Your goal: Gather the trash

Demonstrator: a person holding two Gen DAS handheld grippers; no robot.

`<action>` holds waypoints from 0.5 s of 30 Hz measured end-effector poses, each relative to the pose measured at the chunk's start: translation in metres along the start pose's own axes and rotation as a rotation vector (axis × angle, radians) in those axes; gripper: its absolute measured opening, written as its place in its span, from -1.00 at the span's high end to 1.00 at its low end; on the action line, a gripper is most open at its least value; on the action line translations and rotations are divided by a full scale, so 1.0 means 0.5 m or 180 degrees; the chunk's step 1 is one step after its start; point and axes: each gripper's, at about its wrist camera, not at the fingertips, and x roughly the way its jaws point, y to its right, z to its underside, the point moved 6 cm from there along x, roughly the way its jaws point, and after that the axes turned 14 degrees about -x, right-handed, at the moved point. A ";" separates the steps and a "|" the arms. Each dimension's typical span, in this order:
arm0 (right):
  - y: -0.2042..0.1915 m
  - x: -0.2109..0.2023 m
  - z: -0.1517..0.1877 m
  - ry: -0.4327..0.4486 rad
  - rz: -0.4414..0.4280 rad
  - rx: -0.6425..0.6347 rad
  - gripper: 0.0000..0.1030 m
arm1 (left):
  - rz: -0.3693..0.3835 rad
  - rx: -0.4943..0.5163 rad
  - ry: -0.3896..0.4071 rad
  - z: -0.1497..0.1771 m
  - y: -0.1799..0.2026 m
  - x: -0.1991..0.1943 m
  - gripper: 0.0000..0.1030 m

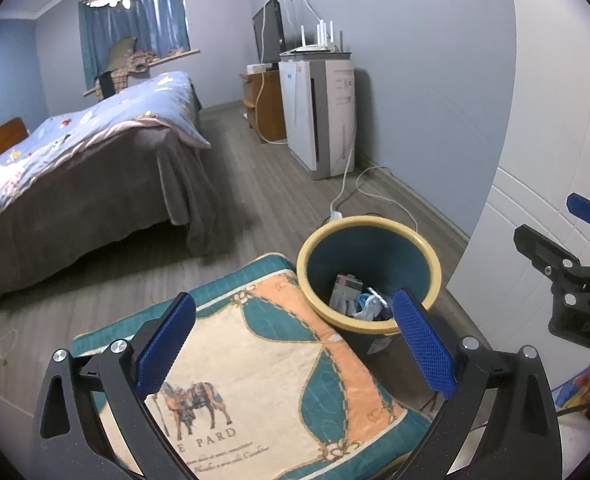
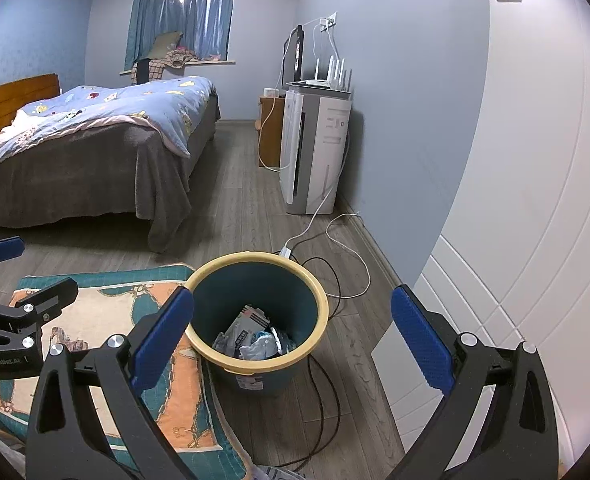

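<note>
While both your left gripper (image 1: 295,344) and right gripper (image 2: 293,338) hang wide and empty, the cables (image 2: 335,280) beside the bin (image 2: 319,300) could snag and tip it.

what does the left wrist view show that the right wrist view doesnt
Only the left wrist view shows the horse print and "PARD" lettering on the cushion and the right gripper at its edge. Only the right wrist view shows the black cables looping on the floor beside the bin and the left gripper. Both show the yellow-rimmed trash bin holding wrappers, the bed and the white air purifier.
</note>
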 end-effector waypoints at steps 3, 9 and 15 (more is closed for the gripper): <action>-0.001 0.000 0.001 -0.0011 -0.0002 0.0018 -0.89 | 0.0009 0.0019 -0.0007 0.002 0.001 -0.001 -0.90; -0.003 -0.002 0.003 -0.0010 0.0012 0.0001 -0.89 | 0.0036 0.0013 -0.0004 0.004 0.005 -0.004 -0.90; -0.005 -0.002 0.003 -0.0013 0.0015 -0.0001 -0.89 | 0.0040 0.0017 -0.0001 0.002 0.003 -0.005 -0.90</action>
